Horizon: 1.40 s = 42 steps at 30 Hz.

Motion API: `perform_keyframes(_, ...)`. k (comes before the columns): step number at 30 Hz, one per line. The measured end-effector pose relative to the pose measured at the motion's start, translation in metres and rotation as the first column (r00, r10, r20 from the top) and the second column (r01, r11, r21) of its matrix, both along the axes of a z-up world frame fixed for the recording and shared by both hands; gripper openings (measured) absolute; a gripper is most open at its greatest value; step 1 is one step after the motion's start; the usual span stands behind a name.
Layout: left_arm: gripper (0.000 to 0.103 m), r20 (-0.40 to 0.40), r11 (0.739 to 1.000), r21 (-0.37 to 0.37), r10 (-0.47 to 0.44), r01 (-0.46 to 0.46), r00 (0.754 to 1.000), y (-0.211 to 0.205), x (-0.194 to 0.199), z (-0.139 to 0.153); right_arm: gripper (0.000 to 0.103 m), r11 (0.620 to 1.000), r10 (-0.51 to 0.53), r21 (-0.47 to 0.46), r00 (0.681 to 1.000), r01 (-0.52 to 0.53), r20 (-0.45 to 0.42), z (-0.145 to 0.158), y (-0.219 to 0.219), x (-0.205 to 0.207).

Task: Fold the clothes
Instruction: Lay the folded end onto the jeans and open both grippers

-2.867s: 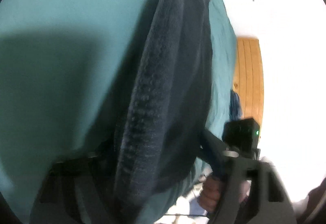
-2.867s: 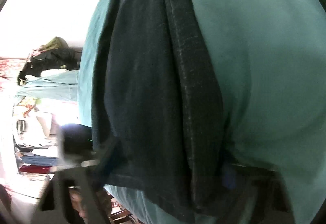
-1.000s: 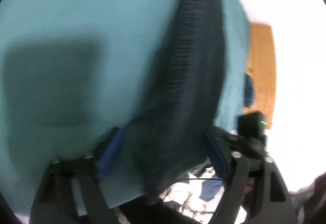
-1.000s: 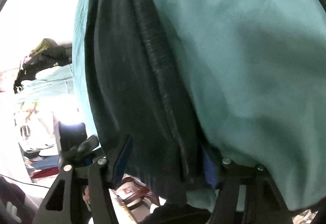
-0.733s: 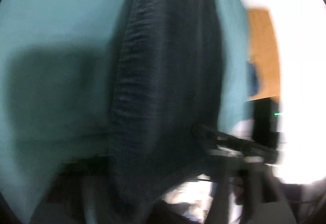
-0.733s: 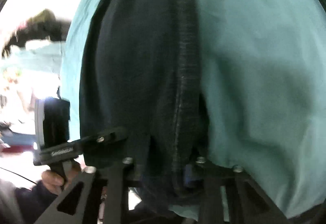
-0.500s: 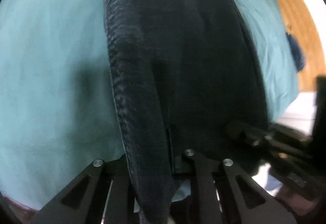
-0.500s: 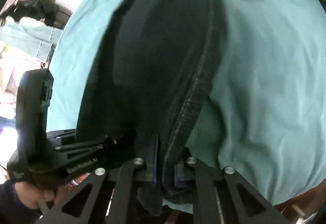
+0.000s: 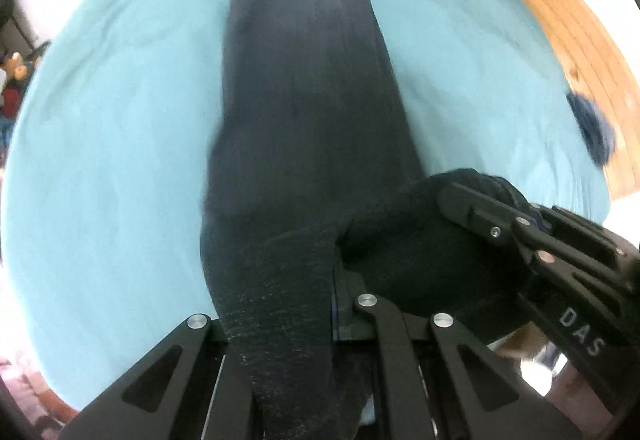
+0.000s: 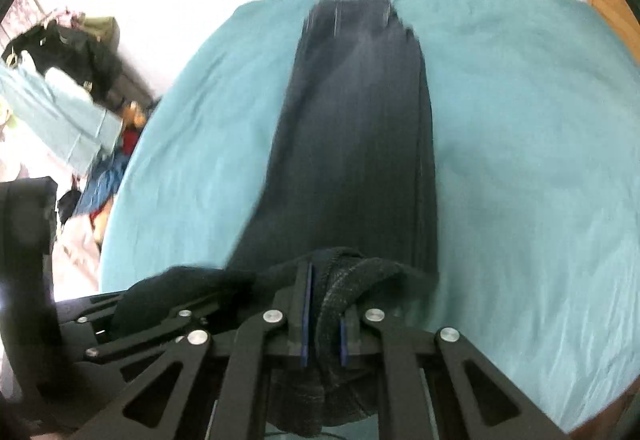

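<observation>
A pair of dark trousers (image 9: 304, 100), folded lengthwise, stretches away across the teal bed sheet (image 9: 100, 160). My left gripper (image 9: 280, 320) is shut on its near end, and the ribbed dark cloth runs down between the fingers. The right gripper (image 9: 452, 196) comes in from the right and grips the same end beside it. In the right wrist view the trousers (image 10: 360, 128) hang from my right gripper (image 10: 323, 316), whose blue pads pinch a thick rolled edge. The left gripper (image 10: 132, 304) lies at the lower left, with cloth bunched over its tip. The near end is raised off the sheet (image 10: 520, 160).
A wooden panel (image 9: 572, 52) stands past the bed's far right edge, with a small dark blue item (image 9: 592, 132) at the sheet's edge. A heap of clothes (image 10: 60, 60) and blue garments on the floor (image 10: 100, 184) lie left of the bed.
Both grippers have closed on the trousers' near end and risen with it. The views have pulled back from close on the cloth to the garment's full length.
</observation>
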<state>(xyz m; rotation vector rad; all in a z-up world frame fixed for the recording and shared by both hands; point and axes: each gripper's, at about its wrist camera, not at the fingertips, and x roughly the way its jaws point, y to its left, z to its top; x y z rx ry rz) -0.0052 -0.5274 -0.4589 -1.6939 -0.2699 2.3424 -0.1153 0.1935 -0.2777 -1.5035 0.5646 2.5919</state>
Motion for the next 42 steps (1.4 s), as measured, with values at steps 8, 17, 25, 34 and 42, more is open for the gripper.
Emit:
perform_keyframes(8, 0.007, -0.068, 0.999, -0.034, 0.023, -0.026, 0.997, 0.025, -0.13, -0.003, 0.008, 0.987, -0.031, 0.158, 0.998, 0.038, -0.048, -0.042, -0.012, -0.163)
perform_keyframes(17, 0.007, -0.012, 0.995, -0.09, 0.05, -0.051, 0.999, 0.058, -0.26, -0.121, 0.008, 0.98, -0.069, 0.192, 0.996, 0.057, 0.054, -0.127, 0.022, -0.253)
perform_keyframes(25, 0.008, -0.015, 0.993, -0.098, 0.061, -0.063, 0.998, 0.085, -0.294, -0.189, 0.009, 0.973, -0.093, 0.223, 0.989, 0.066, 0.112, -0.203, 0.033, -0.288)
perform_keyframes(34, 0.085, -0.147, 0.995, -0.087, -0.05, 0.037, 0.988, 0.052, -0.234, -0.132, 0.081, 0.984, 0.136, 0.101, 0.987, -0.144, 0.086, -0.143, 0.06, -0.257)
perform_keyframes(42, 0.085, -0.406, 0.925, -0.368, -0.255, 0.098, 0.877, 0.07, -0.145, -0.099, 0.081, 0.729, 0.449, 0.571, 0.894, -0.379, 0.021, -0.13, 0.018, -0.192)
